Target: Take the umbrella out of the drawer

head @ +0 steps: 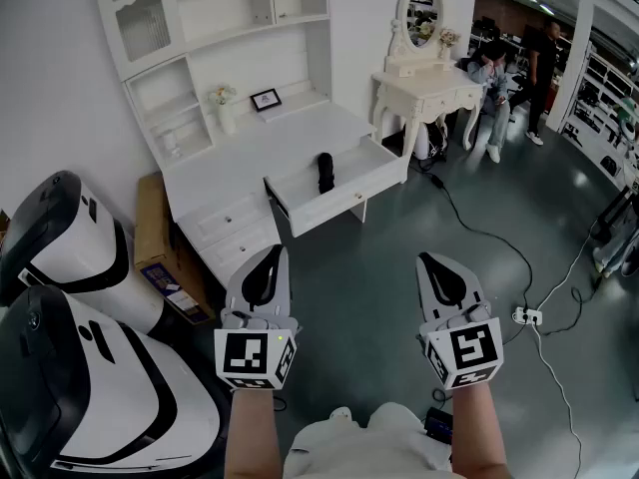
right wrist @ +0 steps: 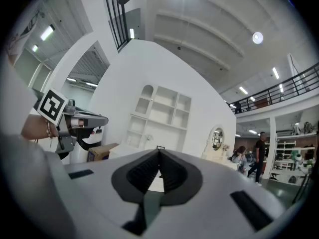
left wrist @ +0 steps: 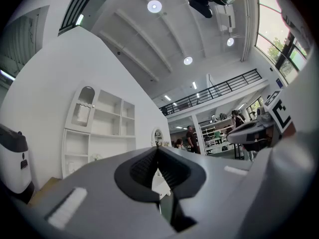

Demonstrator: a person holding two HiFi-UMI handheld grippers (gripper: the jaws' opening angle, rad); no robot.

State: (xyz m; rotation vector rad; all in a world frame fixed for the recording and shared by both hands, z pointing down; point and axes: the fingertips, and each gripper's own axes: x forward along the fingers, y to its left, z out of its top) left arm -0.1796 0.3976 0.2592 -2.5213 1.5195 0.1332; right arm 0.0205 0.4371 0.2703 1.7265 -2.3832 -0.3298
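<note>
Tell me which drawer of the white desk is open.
The wide drawer holding the black umbrella; it is pulled out, while the smaller drawers beside it are shut.

Round white recessed ceiling lamps are flooding the hall with bright, even light, and tall glass windows are glaring pale. The glossy dark grey floor is showing a soft sheen and faint shadows. Both gripper views are bending strongly and darkening to black at the corners, with the near grey plastic left gripper and right gripper blurring.

I'm seeing a white shelf unit standing ahead of the left tongs, a mirrored vanity sitting beyond the right tongs, and grey floor gleaming.
</note>
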